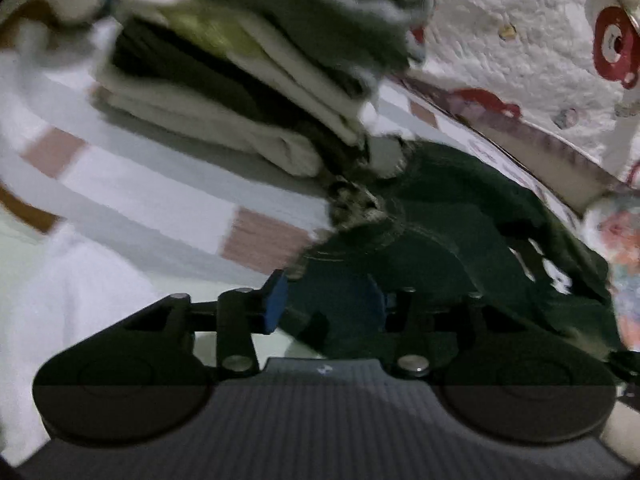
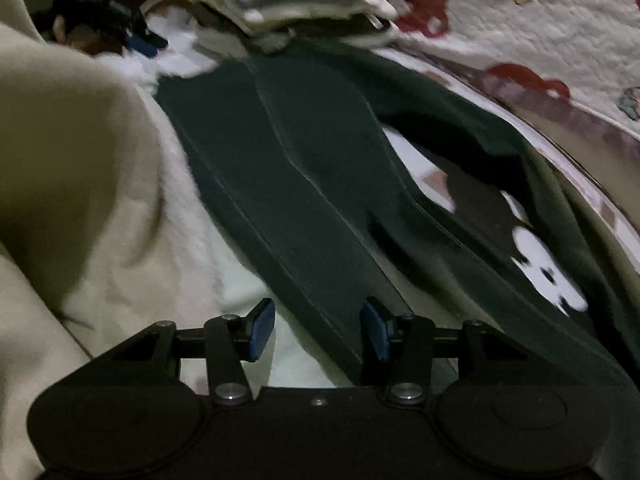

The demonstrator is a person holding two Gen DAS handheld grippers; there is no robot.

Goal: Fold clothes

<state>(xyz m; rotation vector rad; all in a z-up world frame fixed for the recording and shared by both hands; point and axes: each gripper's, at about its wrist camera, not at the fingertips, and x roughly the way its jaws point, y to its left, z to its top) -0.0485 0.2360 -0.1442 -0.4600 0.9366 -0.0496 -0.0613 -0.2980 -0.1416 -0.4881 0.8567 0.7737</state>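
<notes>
A dark green pair of trousers (image 2: pixel 304 168) with a white print (image 2: pixel 544 268) lies stretched along the bed. My right gripper (image 2: pixel 318 330) is open at its near end, and the edge of one trouser leg (image 2: pixel 336 320) lies between the blue pads (image 2: pixel 262 330). My left gripper (image 1: pixel 325 304) is at the far, bunched end of the trousers (image 1: pixel 432 240). It is open, with dark cloth filling the gap between its pads (image 1: pixel 275 304). The left gripper (image 2: pixel 140 42) also shows small at the top left of the right wrist view.
A stack of folded clothes (image 1: pixel 248 92) sits on the striped sheet (image 1: pixel 160 196) just beyond the trousers. A white quilt with red shapes (image 1: pixel 520 52) is bunched on the right. A cream blanket (image 2: pixel 68 152) rises on the left of the right wrist view.
</notes>
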